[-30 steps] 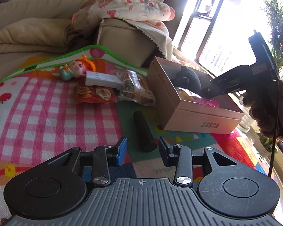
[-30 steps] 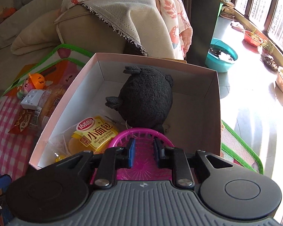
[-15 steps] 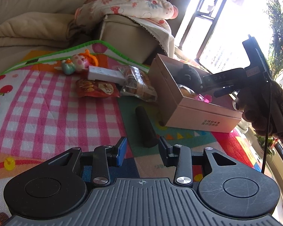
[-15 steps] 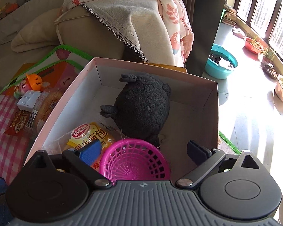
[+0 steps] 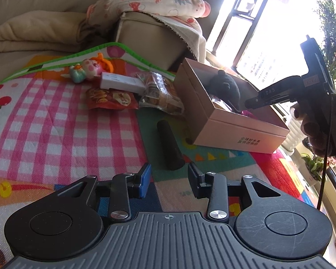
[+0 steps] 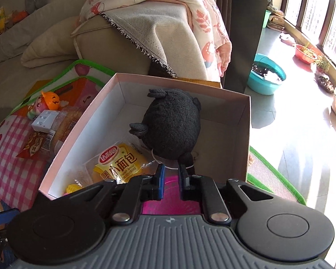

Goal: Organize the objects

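Note:
A pink cardboard box (image 6: 78, 130) sits on the play mat and holds a black plush toy (image 6: 172, 127), a yellow bread packet (image 6: 118, 163) and a pink plastic basket (image 6: 171, 204). My right gripper (image 6: 170, 177) hovers just above the basket, its jaws closing almost together with nothing between them. In the left wrist view the right gripper (image 5: 248, 104), held by a hand, points down into the box (image 5: 235, 132). A black cylinder (image 5: 168, 144) lies on the mat just ahead of my left gripper (image 5: 169, 177), which stands open and holds nothing.
Left of the box lie a clear bread bag (image 5: 161, 95), a red snack packet (image 5: 110, 99), a white power strip (image 5: 121, 83) and a small doll (image 5: 89, 69). A sofa arm (image 5: 145, 33) draped with blankets stands behind. A teal basin (image 6: 266, 74) sits on the floor by the window.
My right gripper opened off the pink basket, left it in the box, then closed with nothing in it and drew back a little. The left gripper has kept still.

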The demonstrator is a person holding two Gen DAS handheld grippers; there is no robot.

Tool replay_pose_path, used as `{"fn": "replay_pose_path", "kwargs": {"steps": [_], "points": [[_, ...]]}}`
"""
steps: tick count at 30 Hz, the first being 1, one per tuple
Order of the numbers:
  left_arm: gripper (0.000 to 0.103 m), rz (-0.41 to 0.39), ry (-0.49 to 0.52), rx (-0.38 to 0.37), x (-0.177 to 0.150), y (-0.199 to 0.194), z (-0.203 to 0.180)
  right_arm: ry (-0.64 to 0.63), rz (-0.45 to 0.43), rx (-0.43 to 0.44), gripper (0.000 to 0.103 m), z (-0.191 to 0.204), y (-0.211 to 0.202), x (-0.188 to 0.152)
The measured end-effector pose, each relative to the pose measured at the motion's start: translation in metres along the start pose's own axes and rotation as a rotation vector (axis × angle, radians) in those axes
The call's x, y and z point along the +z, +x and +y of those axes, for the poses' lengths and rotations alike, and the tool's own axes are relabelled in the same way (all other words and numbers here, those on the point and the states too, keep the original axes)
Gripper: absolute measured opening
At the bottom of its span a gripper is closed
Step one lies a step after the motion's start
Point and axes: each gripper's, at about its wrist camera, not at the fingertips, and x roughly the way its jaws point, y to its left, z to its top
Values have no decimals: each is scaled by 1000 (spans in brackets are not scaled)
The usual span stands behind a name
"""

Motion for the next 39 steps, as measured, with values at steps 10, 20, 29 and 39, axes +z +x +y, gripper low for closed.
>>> {"fn": "replay_pose_path", "kwargs": {"steps": [10, 20, 29, 39], "points": [[41, -44, 100, 84, 17, 19, -20, 12, -148, 7, 55, 7, -49, -15], [23, 19, 170, 123, 17, 40, -9, -129, -262, 93, 71, 89, -87, -14], [23, -5, 24, 200, -10, -35, 72, -133, -125, 231, 97, 216, 15, 70], [23, -32, -54, 180, -19, -56, 95, -182, -61, 151, 96, 288, 105, 93]]}}
